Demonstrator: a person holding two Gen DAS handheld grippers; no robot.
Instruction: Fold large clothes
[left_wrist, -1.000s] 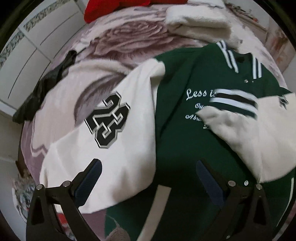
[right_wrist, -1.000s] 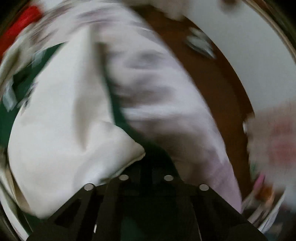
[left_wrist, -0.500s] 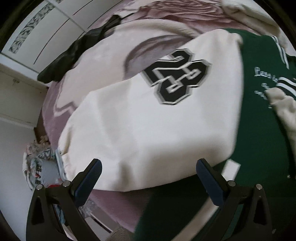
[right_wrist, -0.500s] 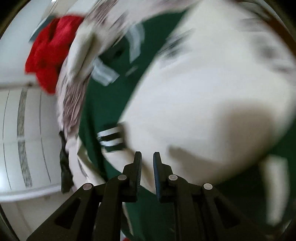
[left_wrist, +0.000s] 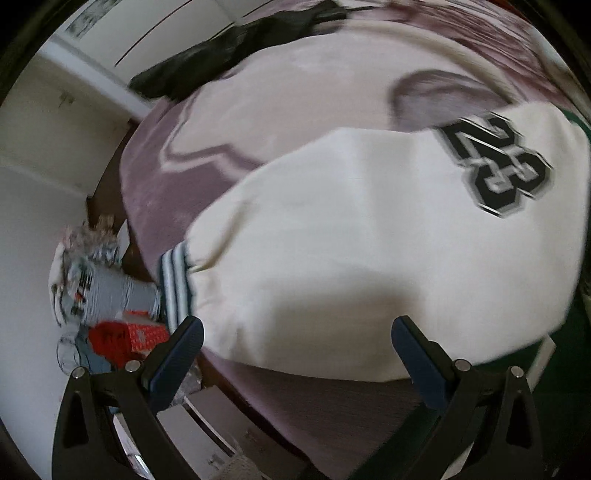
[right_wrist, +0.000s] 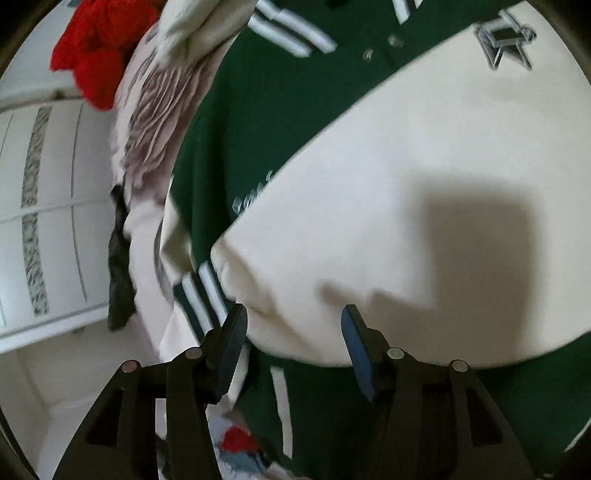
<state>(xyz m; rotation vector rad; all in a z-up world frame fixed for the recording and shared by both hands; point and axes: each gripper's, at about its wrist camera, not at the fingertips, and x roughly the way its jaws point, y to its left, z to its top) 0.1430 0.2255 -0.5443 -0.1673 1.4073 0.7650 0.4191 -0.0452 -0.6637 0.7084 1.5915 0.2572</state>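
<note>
Lying spread over the mauve rose-print blanket (left_wrist: 229, 122) is the green varsity jacket (right_wrist: 258, 122), its two cream sleeves the nearest parts to both cameras. In the left wrist view, the sleeve with the black "23" patch (left_wrist: 495, 164) stretches away from the jacket body, and its striped cuff (left_wrist: 176, 280) reaches the blanket's edge. The left gripper (left_wrist: 295, 349) hovers just above the lower part of this sleeve with its jaws spread wide, gripping nothing; the blue pad of one finger (left_wrist: 181, 352) sits just beside the cuff. In the right wrist view, the other sleeve (right_wrist: 406, 229), bearing a star patch (right_wrist: 504, 44) near the shoulder, lies folded across the jacket's green front, its striped cuff (right_wrist: 201, 297) pointing toward the blanket's far side. The right gripper (right_wrist: 293, 332) is also parted, more narrowly, empty, with the sleeve's end just ahead of its fingers. Beyond the jacket on the blanket lie a cream fuzzy garment (right_wrist: 199, 26), a red garment (right_wrist: 92, 48) and a black garment (left_wrist: 221, 55). Off the blanket's edge, clutter with a red box (left_wrist: 127, 336) sits on the floor
</note>
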